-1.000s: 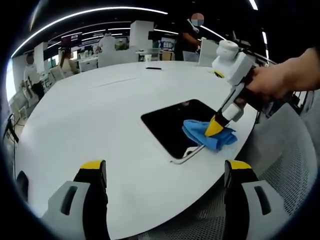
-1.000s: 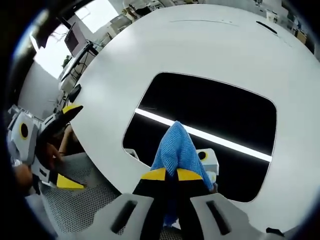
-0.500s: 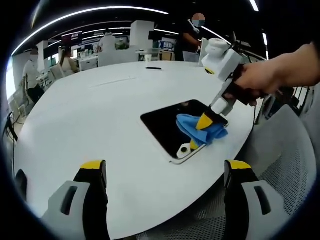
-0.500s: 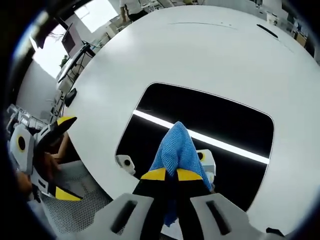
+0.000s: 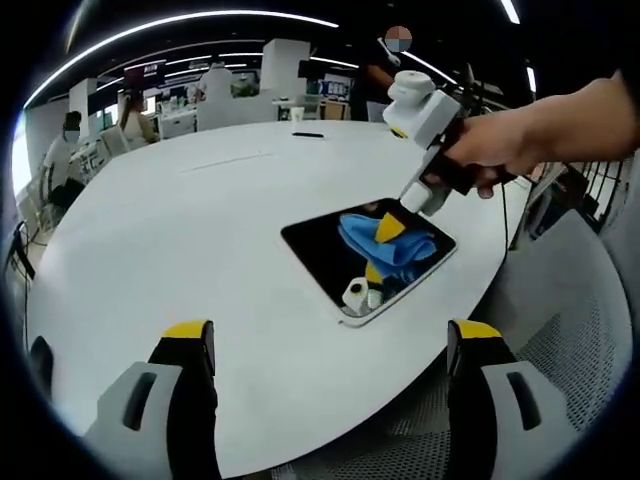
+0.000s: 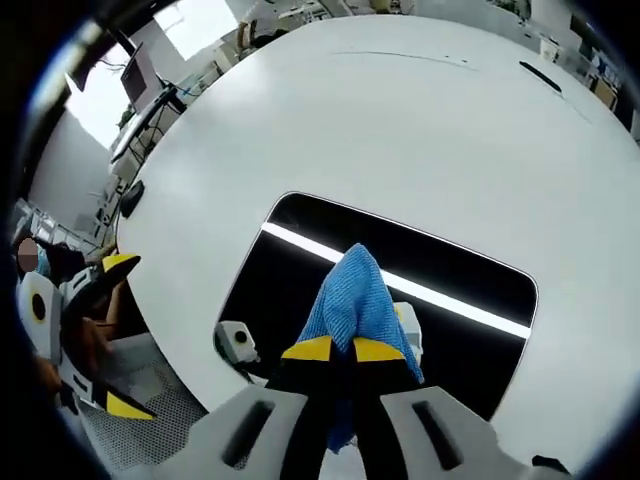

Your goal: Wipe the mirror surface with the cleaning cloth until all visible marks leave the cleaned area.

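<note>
In the left gripper view I see my left gripper (image 5: 330, 345) with its jaws wide apart and nothing between them, above the near part of the white table (image 5: 180, 220). Further on, the mirror (image 5: 330, 250) lies flat near the table edge, and my right gripper (image 5: 388, 226) presses the blue cloth (image 5: 400, 245) onto it.

In the right gripper view my right gripper (image 6: 333, 349) is closed on the cloth (image 6: 352, 298), which lies on the mirror (image 6: 300, 260) just ahead of the yellow tips. The left gripper (image 6: 85, 335) is at the left, off the table.
</note>
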Action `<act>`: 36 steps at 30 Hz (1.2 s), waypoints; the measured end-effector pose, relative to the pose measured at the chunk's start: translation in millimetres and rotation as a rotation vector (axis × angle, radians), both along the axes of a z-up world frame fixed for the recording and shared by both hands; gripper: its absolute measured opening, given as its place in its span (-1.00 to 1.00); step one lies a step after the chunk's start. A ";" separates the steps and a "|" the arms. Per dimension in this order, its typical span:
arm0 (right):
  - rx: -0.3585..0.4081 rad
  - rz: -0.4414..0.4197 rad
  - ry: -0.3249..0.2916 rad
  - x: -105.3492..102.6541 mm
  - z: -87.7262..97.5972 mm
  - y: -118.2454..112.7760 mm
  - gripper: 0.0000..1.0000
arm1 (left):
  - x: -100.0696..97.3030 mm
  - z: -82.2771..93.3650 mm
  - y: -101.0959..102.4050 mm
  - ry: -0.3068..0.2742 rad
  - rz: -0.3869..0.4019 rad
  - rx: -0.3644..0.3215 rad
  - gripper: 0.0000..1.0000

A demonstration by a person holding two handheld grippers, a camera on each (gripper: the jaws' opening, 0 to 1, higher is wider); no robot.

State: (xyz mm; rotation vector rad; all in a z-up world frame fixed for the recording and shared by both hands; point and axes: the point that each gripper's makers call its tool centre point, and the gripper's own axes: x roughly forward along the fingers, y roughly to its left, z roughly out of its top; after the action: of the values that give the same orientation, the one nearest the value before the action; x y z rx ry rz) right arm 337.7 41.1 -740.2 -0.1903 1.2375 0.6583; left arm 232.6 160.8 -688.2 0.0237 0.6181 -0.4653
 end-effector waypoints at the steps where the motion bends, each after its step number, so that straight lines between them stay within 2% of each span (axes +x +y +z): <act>1: -0.001 0.000 -0.001 3.0 -0.3 0.2 -1.00 | 0.0 -0.2 0.1 0.001 0.000 0.000 0.91; 23: -0.021 0.027 -0.034 35.7 3.9 4.7 -1.00 | 1.2 -3.4 2.9 0.007 0.009 -0.001 0.88; 36: -0.028 0.039 -0.042 57.9 -1.0 11.1 -1.00 | 1.1 -4.1 4.2 0.013 0.016 -0.003 0.86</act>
State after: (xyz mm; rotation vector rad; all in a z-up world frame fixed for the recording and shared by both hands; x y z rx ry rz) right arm 395.5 52.2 -741.3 -0.2514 1.2060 0.6676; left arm 233.8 165.0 -692.3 0.0129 0.6294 -0.4516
